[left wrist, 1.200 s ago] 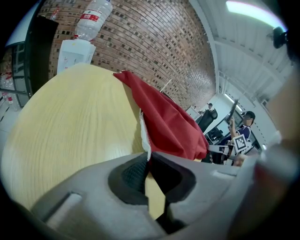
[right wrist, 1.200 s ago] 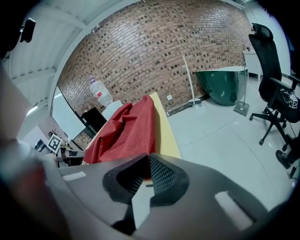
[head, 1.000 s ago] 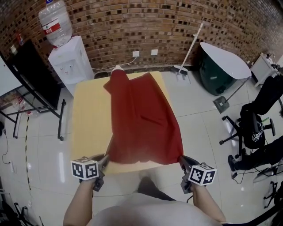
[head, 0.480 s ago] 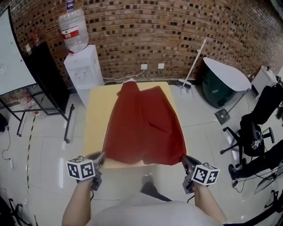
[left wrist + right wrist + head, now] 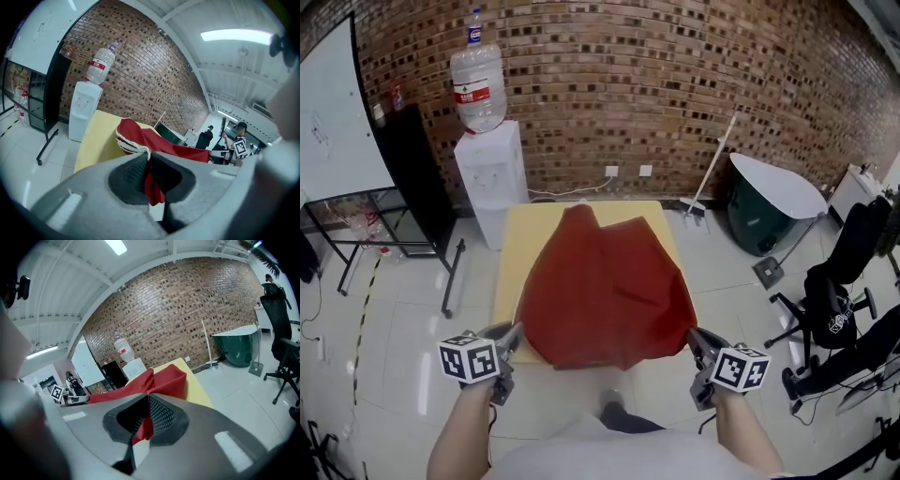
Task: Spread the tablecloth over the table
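Note:
A red tablecloth [image 5: 605, 291] hangs stretched between my two grippers above the yellow table [image 5: 511, 272], its far end bunched near the table's far edge. My left gripper [image 5: 512, 337] is shut on the cloth's near left corner, red fabric [image 5: 152, 180] pinched between its pads. At the near right corner my right gripper [image 5: 694, 339] is shut on the cloth, whose red fabric [image 5: 143, 427] shows in its jaws. In the left gripper view the cloth [image 5: 140, 140] trails back over the table [image 5: 96, 140].
A white water dispenser [image 5: 492, 169] with a bottle stands behind the table's far left. A black rack [image 5: 412, 197] and whiteboard [image 5: 333, 122] are at the left. A green tub [image 5: 769, 206], a broom [image 5: 712, 159] and a black office chair [image 5: 839, 281] are to the right.
Both grippers have risen with the cloth's near corners, lifting its near edge off the table. The view has tilted up, showing more of the brick wall.

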Motion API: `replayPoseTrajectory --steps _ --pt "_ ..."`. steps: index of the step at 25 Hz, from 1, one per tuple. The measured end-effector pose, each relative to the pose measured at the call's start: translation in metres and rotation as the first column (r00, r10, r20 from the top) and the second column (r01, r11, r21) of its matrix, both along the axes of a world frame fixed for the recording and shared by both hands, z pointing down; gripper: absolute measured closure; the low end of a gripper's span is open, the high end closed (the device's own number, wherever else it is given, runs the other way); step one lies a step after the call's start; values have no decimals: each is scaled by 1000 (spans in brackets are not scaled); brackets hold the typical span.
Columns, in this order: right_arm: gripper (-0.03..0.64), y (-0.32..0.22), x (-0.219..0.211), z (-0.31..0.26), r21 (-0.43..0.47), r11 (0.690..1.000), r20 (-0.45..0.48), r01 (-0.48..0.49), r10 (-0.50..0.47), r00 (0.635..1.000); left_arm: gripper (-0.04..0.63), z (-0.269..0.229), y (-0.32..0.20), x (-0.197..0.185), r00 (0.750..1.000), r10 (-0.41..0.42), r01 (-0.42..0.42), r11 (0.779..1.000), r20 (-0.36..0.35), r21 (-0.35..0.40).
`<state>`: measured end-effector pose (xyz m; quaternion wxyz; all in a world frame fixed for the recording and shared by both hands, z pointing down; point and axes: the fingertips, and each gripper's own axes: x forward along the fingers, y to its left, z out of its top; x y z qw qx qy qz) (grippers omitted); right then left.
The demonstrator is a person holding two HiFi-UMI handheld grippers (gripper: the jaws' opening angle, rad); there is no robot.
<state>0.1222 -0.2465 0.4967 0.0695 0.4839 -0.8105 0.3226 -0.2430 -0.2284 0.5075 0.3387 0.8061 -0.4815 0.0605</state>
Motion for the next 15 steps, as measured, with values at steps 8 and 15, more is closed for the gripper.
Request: replayPoseTrajectory --steps 8,15 --pt "609 -75 -12 -53 94 995 19 26 -28 999 582 -40 -64 -3 999 -34 37 997 -37 72" --pt "609 -184 -33 -106 173 984 29 46 -52 998 581 -95 -175 -9 999 -42 41 988 2 151"
